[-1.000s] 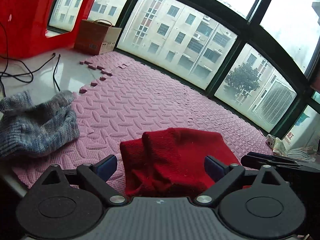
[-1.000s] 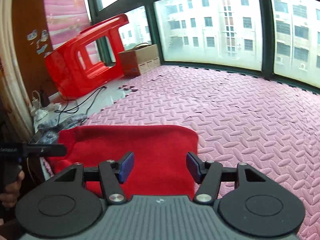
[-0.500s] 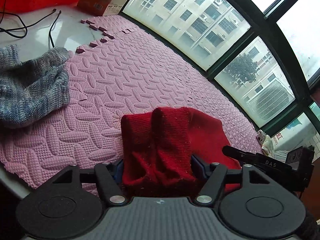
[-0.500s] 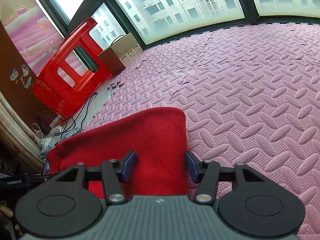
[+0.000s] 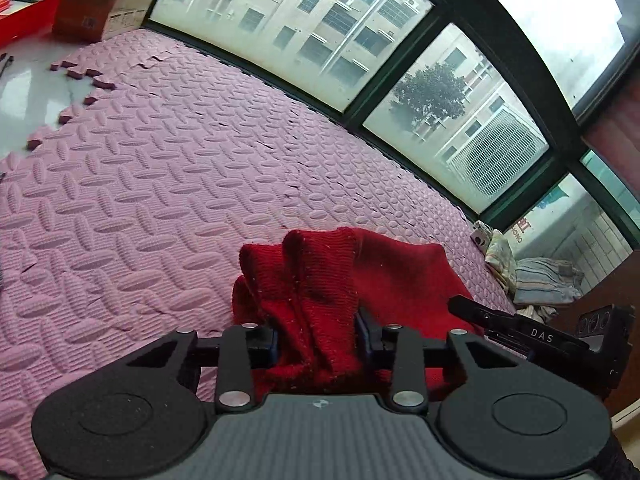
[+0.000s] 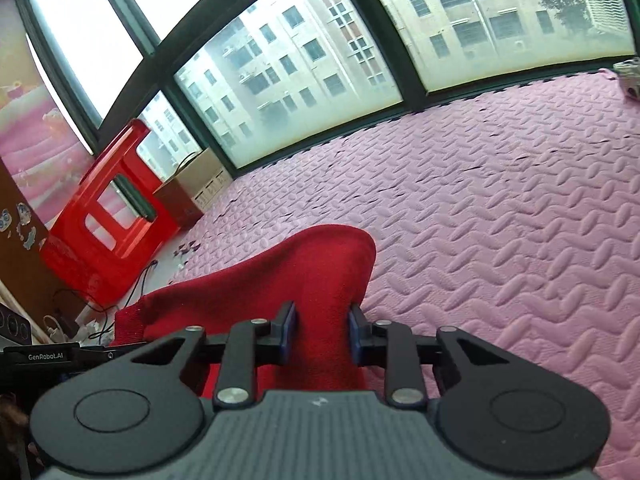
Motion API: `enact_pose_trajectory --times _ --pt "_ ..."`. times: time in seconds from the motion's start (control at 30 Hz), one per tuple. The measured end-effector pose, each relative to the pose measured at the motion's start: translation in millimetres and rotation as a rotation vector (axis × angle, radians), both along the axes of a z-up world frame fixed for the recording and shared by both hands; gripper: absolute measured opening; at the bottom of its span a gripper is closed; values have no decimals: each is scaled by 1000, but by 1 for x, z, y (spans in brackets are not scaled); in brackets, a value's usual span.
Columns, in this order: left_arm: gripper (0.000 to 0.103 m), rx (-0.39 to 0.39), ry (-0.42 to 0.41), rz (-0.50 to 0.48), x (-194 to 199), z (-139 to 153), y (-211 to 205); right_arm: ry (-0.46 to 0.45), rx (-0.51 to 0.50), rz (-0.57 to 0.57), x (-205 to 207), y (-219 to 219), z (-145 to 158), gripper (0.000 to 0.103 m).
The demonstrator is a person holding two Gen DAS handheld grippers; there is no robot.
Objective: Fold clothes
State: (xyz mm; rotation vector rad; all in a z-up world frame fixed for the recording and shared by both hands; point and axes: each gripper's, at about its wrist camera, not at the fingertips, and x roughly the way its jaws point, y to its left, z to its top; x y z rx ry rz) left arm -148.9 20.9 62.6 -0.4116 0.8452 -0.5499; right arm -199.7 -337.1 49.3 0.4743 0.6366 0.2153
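A pink foam mat (image 5: pixel 168 168) covers the floor up to a wall of dark-framed windows (image 6: pixel 288 64). Taking the mat as landmark: at its far left corner stands a cardboard box (image 5: pixel 100 0), and a red plastic stool (image 6: pixel 108 220) lies tipped just off that edge beside the box, with black cables (image 6: pixel 136 288) trailing on bare floor near it. Off the mat's right end sits a heap of pale striped cloth (image 5: pixel 540 280). Loose mat pieces (image 5: pixel 80 76) lie at the ragged left border. Nothing stands between the grippers and the garment.

The red sweater (image 5: pixel 320 292) rests on the mat's near edge, knitted, bunched into upright folds at one end and smoother and flatter at the other.

The left gripper (image 5: pixel 316 336) has the bunched folds between its blue pads, jaws closing and pressing the knit. The right gripper (image 6: pixel 320 330) is closing too, pads squeezing a raised fold of the sweater.
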Motion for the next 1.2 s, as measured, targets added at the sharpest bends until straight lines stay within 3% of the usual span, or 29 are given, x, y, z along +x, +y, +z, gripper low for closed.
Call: enact_pose_trajectory --times 0.23,0.5,0.57,0.77,0.87,1.2 --pt "37 14 -5 -179 43 3 -118 -4 -64 -207 -29 -75 9 25" --pt "37 34 -10 -358 63 6 -250 -21 -161 -453 -60 -164 23 25" --pt "40 52 2 -377 65 1 -273 1 -177 -494 -65 -179 16 31" --pt "60 135 -17 -367 60 0 -292 16 -242 -523 -77 -191 4 36" --pt "77 161 -48 -318 66 8 -293 13 -246 -502 -67 -190 7 36" --pt "92 262 -83 -313 86 4 -307 77 -253 -462 -7 -188 -7 44"
